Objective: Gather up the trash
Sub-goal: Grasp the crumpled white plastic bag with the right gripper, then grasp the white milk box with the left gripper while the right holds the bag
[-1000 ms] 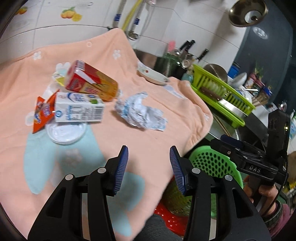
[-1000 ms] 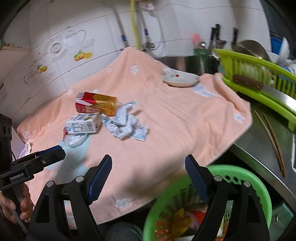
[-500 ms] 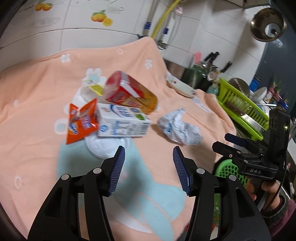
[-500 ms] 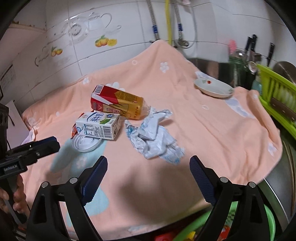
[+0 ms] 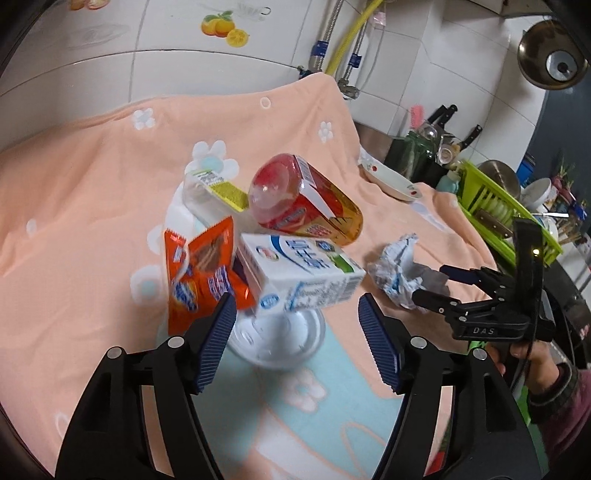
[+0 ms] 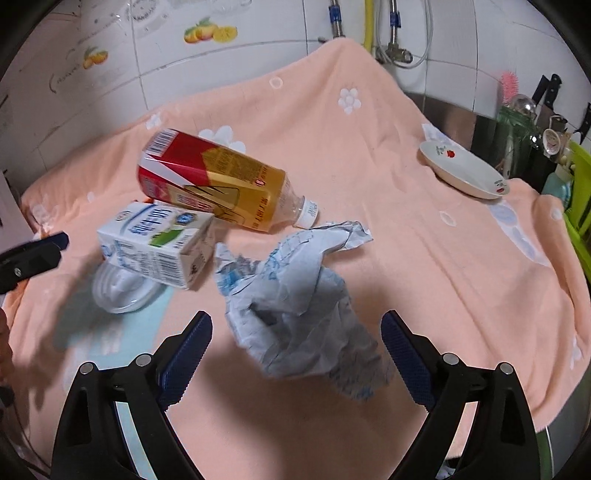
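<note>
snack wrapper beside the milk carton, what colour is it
Orange, with blue print; the snack wrapper shows best in the left wrist view, beside the milk carton.

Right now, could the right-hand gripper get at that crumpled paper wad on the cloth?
Probably yes. The right gripper is open, and the crumpled paper wad lies directly ahead between its jaws, with nothing on top of it. The milk carton sits off to one side, clear of the path.

Setting: home kitchen. Evidence: white tiled wall with orange fruit decals, upper left; water pipes and yellow hose, top centre; green dish rack with crockery, right; knives in holder, right of centre; hanging steel ladle, upper right; peach flowered towel covering the counter.
</note>
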A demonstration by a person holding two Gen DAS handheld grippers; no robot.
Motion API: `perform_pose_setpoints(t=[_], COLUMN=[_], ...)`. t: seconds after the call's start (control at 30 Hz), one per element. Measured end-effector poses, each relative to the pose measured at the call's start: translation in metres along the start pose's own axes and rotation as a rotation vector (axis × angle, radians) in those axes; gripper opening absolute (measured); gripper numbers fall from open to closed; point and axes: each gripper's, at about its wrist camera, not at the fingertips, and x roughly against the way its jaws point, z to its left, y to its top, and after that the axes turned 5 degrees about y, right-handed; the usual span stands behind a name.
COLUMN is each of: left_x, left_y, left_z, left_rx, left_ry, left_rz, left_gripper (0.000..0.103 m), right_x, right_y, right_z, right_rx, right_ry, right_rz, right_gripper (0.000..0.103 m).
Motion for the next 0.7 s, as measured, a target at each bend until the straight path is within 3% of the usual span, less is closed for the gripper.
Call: perform_pose_setpoints(t=[0.13, 0.37, 0.57, 0.7], left_x=[-0.011, -0.020, -0.028, -0.037], left_y=[0.011, 0.011, 0.013, 0.021], left_z=[0.006, 0.020, 0.005, 0.000], left_rx=[-0.042, -0.044, -0.174, -0.232], left_ry=[0.001, -0.005, -0.019, -0.012], left_rz=[-0.004, -0.003, -0.008, -0.020], left_gripper=[0.076, 0.076, 0.077, 0.089], right_x=[-0.019, -0.041, -0.046, -0.040], right_y=[0.003, 0.004, 0.003, 0.003], right_z=[-0.006, -0.006, -0.002, -0.004], right_rx=[0.001, 0.015, 0.030, 0.034], right_ry=[0.013, 0.025, 0.029, 0.031], right_rz=[0.038, 0.076, 0.084, 0.080], right_gripper=[0.090, 0.088, 0.072, 0.058])
